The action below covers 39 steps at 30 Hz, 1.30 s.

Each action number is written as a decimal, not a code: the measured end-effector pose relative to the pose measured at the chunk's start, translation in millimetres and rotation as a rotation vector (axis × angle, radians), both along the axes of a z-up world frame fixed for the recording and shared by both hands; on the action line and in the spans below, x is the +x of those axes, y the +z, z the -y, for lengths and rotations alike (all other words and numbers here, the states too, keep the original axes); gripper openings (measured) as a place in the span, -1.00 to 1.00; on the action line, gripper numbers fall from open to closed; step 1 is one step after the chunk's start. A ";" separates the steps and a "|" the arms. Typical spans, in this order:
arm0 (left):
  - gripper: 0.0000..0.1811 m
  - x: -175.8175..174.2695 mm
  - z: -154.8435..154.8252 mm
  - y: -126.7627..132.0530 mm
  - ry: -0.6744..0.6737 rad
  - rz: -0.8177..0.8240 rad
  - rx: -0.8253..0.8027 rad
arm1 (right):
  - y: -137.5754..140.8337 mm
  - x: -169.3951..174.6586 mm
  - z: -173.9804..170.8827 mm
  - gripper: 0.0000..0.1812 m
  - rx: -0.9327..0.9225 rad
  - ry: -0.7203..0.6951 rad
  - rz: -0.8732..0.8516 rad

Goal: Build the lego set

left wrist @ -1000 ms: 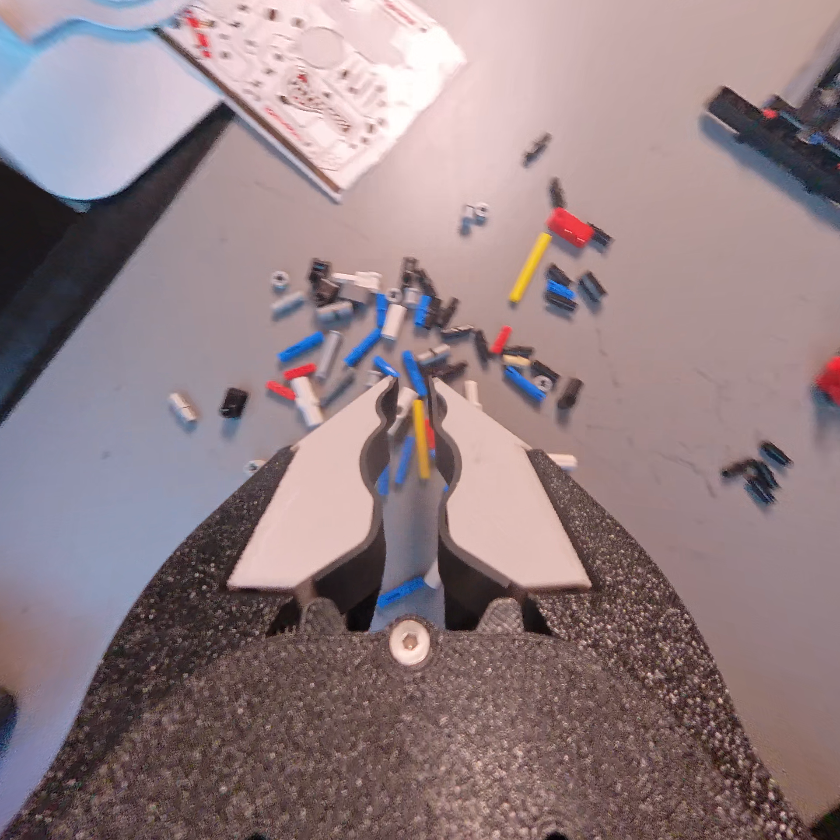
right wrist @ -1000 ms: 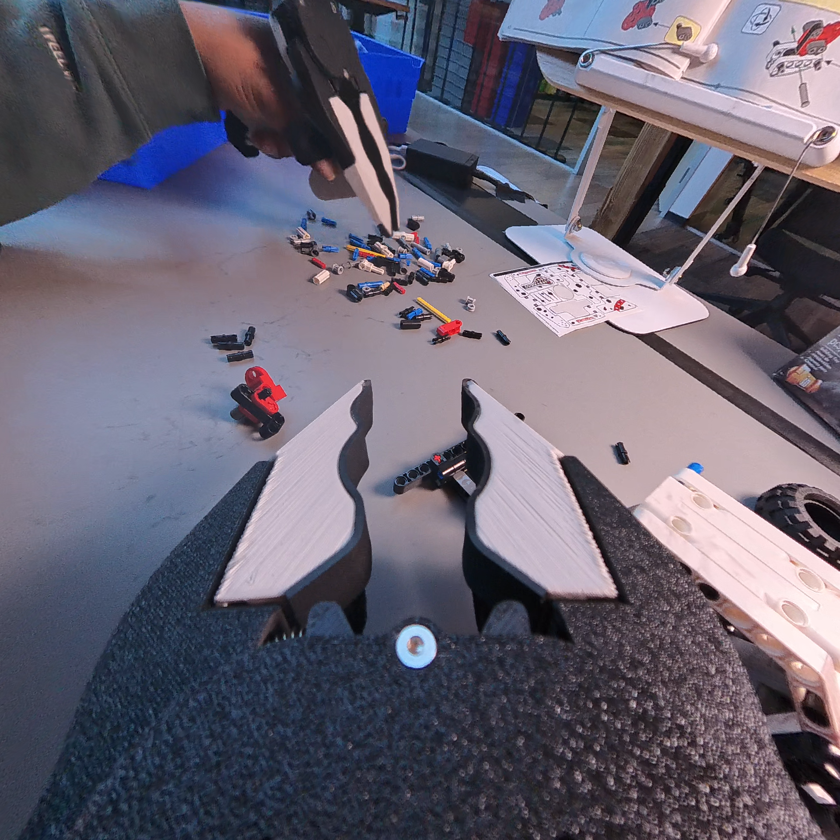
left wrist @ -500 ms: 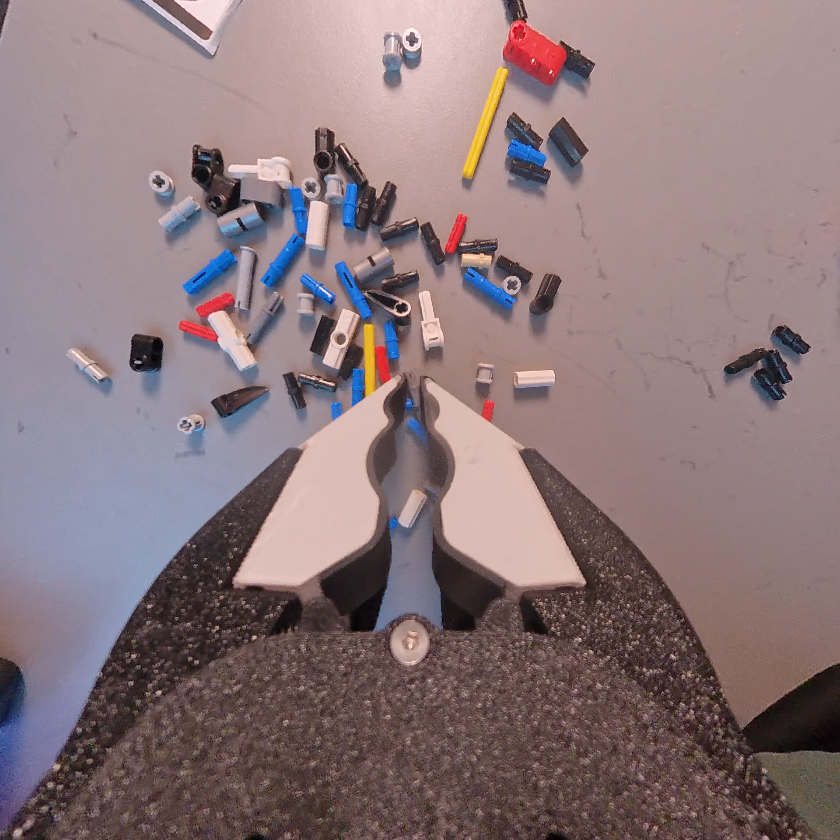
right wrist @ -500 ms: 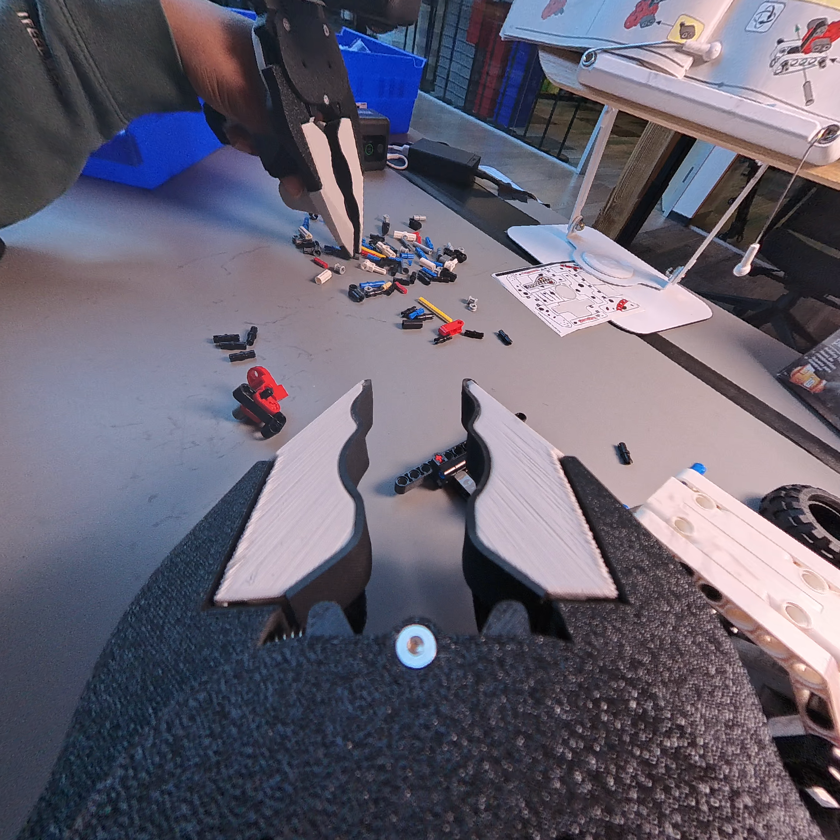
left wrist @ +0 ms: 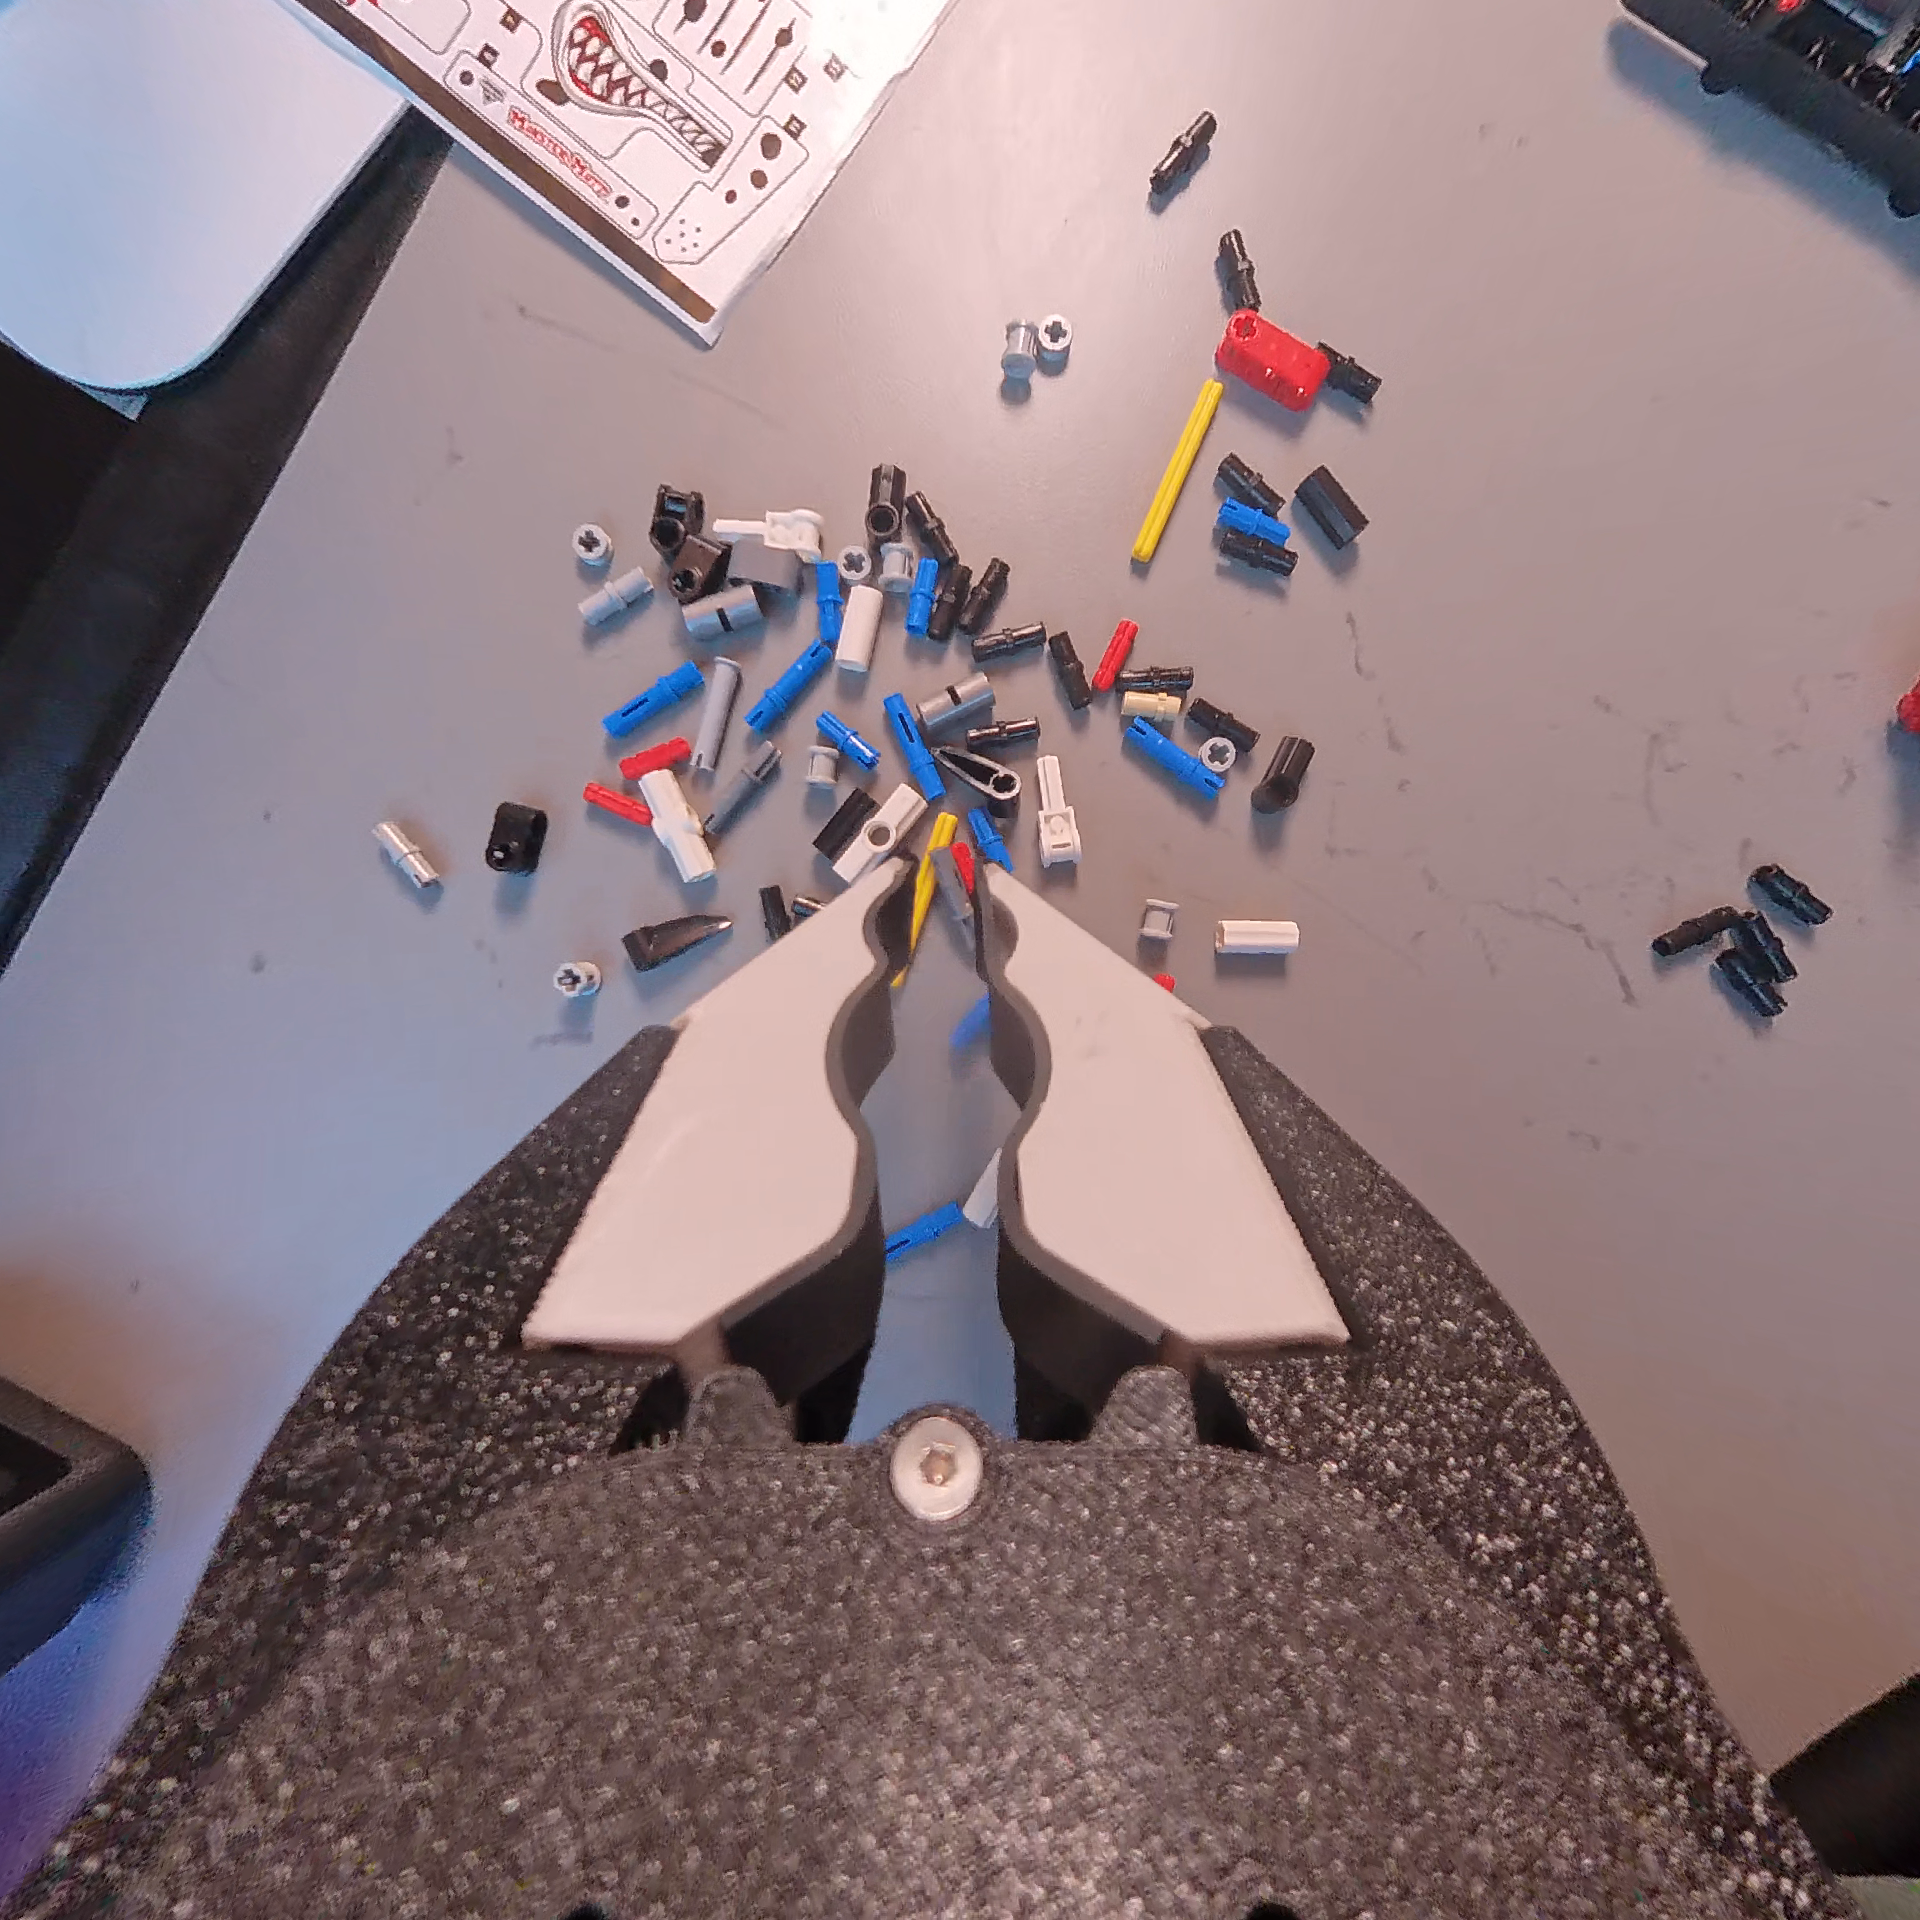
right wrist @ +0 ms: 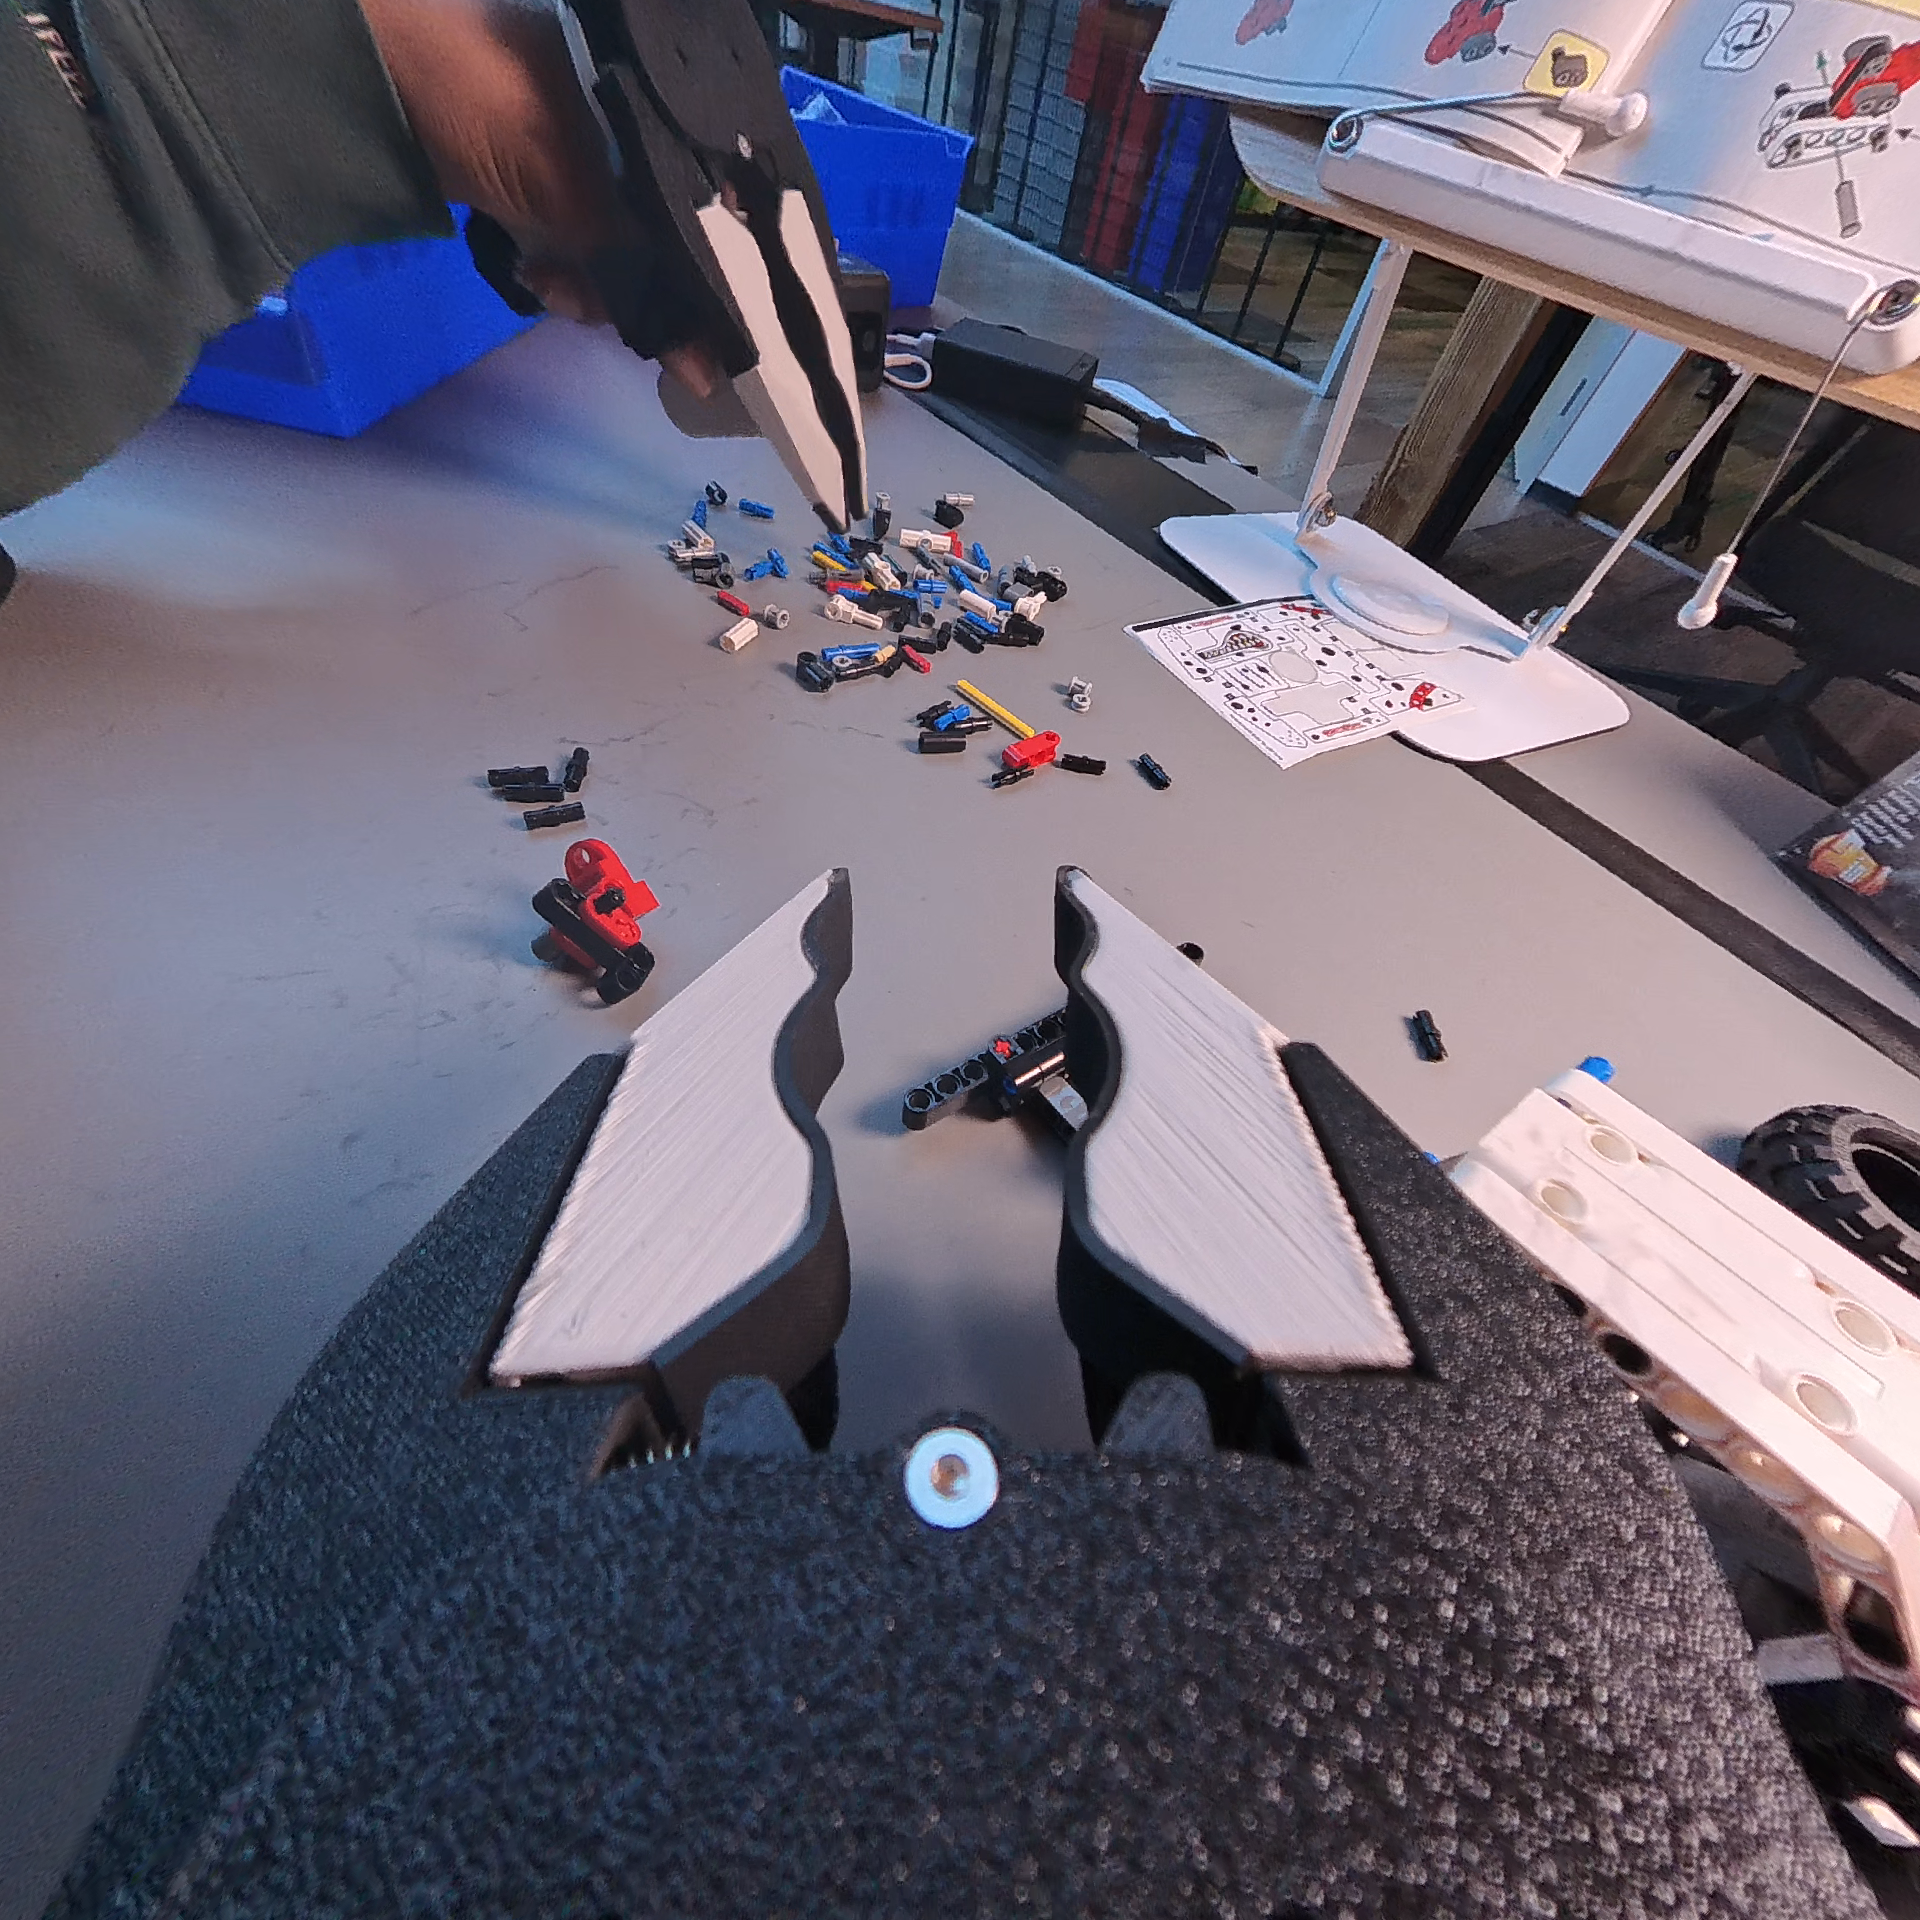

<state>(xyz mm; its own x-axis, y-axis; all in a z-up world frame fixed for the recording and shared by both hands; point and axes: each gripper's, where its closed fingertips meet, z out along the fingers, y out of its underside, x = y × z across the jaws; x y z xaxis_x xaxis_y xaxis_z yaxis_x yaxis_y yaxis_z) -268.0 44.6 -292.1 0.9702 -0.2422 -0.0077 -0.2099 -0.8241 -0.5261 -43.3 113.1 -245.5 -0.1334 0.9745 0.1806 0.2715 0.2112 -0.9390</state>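
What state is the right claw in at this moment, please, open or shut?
Open. On the right claw, the two fingers stand well apart, with grey table visible between them and nothing gripped.

Sticker sheet (left wrist: 665,114) bears print, instruction pages (right wrist: 1621,62) pictograms

Your left tongs (left wrist: 940,883) have two pale grey, flat-topped fingers (left wrist: 748,1122) with wavy black inner edges, set in a speckled, rough-grained black body with one silver screw (left wrist: 935,1467) at its centre. Your right tongs (right wrist: 951,894) match: striated pale grey fingers (right wrist: 686,1153), pebbled black housing, one silver screw (right wrist: 950,1477). You wear a dark green sleeve (right wrist: 177,177).
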 end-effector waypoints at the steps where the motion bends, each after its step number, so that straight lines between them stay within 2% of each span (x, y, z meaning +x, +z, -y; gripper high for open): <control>1: -0.85 0.6 -1.2 -0.7 0.000 -0.001 0.002 | 0.0 0.0 0.0 -0.57 0.000 0.000 0.000; 12: -0.70 14.8 -23.9 -19.0 -0.010 0.024 0.032 | 0.1 0.0 0.1 -0.57 0.000 0.002 0.000; 21: -0.92 15.9 -21.6 -19.5 -0.033 0.024 0.026 | -0.2 -0.2 0.3 -0.57 0.000 0.003 0.001; 23: -0.90 16.6 -18.0 -15.7 -0.036 0.057 0.025 | -0.1 0.0 0.3 -0.57 0.000 0.003 0.001; 27: -0.83 -8.5 -13.8 -5.3 0.075 0.053 0.051 | -0.3 -0.2 0.4 -0.57 -0.001 0.004 0.003; 31: -0.84 -36.4 -36.1 3.4 0.197 -0.008 0.176 | -1.3 -1.0 -0.5 -0.57 -0.007 0.000 0.010; 35: -0.89 -48.8 -47.6 -13.1 0.199 -0.066 0.156 | -0.7 -0.6 -1.0 -0.57 -0.009 -0.002 0.006; 39: -0.94 -43.4 -48.7 -23.9 0.158 -0.051 0.117 | -0.7 -0.7 -1.4 -0.57 -0.013 -0.003 0.007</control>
<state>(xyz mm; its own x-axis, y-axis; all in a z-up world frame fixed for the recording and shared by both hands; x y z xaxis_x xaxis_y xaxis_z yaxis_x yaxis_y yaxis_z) -311.4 93.3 -316.0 0.9937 -0.0818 -0.0771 -0.1119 -0.7826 -0.6124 -44.0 114.5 -246.2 -0.1312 0.9771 0.1675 0.2784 0.1985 -0.9397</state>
